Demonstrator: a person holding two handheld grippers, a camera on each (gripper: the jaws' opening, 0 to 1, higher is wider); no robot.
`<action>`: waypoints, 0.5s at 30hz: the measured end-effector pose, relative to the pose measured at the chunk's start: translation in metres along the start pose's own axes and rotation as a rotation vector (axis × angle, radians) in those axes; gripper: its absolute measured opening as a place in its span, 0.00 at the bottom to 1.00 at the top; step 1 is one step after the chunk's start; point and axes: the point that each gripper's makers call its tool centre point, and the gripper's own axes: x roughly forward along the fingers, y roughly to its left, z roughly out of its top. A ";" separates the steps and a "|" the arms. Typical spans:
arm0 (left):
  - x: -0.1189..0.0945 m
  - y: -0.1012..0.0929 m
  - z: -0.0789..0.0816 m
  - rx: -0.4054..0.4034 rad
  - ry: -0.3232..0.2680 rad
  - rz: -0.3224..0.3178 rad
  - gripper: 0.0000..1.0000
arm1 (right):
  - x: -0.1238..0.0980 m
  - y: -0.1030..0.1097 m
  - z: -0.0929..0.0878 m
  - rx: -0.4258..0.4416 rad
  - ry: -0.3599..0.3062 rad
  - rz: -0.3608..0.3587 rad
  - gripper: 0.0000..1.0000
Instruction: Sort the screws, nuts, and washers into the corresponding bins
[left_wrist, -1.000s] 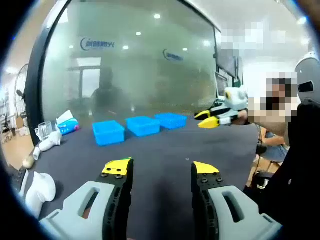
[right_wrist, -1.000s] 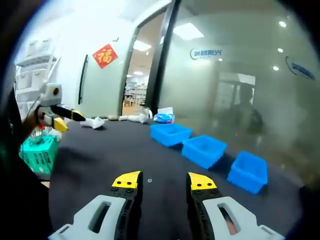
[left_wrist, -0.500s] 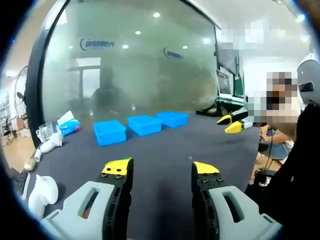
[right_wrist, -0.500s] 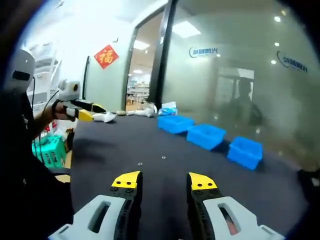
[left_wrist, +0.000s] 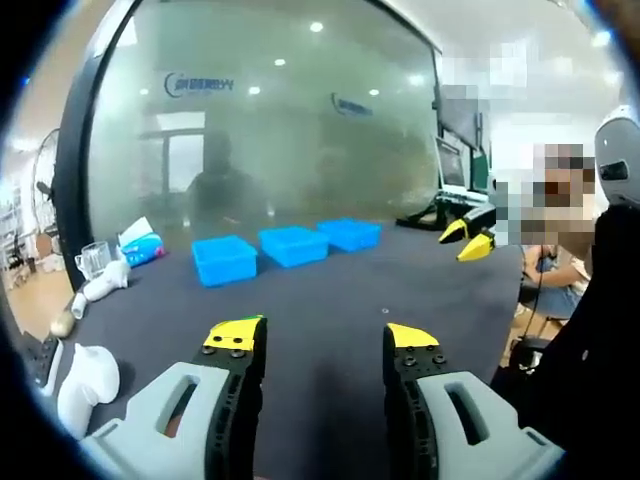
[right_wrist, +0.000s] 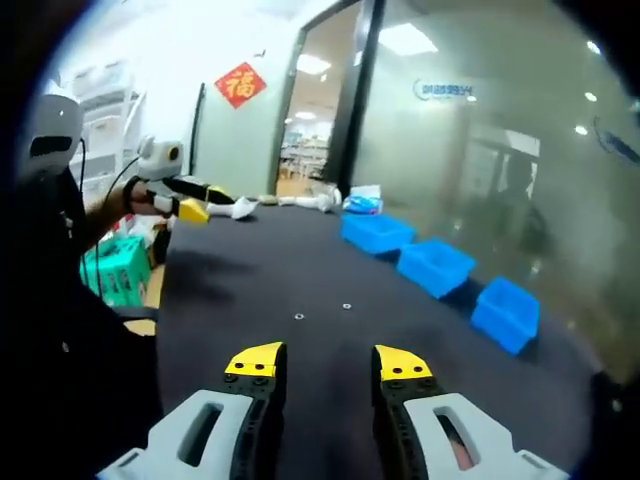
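A dark table (right_wrist: 250, 280) spreads before you. Both your left tongs (left_wrist: 318, 338) and right tongs (right_wrist: 328, 360) gape empty. Two small fasteners (right_wrist: 322, 311) lie ahead of the right tongs, three blue bins (right_wrist: 437, 267) beyond; sorting looks unstarted.

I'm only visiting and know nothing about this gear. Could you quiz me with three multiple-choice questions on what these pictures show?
1. Where do the blue bins stand?
A. in a row on the dark table
B. on the floor
C. stacked on a shelf

2. How many blue bins are there?
A. one
B. three
C. five

3. How do the right gripper's jaws stand?
A. shut on a screw
B. holding a bin
C. apart, holding nothing

Answers: 1 A, they line the table's far side. 2 B, three appear in both views. 3 C, bare table lies between the tips.
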 end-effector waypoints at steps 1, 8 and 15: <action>0.000 0.000 0.000 0.001 0.001 -0.002 0.44 | 0.002 0.002 0.000 -0.006 0.013 0.016 0.30; 0.000 -0.002 0.001 0.009 0.002 -0.008 0.44 | 0.014 0.006 0.002 -0.048 0.083 0.086 0.29; -0.002 -0.003 -0.006 0.009 0.026 -0.020 0.44 | 0.025 0.005 0.005 -0.096 0.141 0.133 0.28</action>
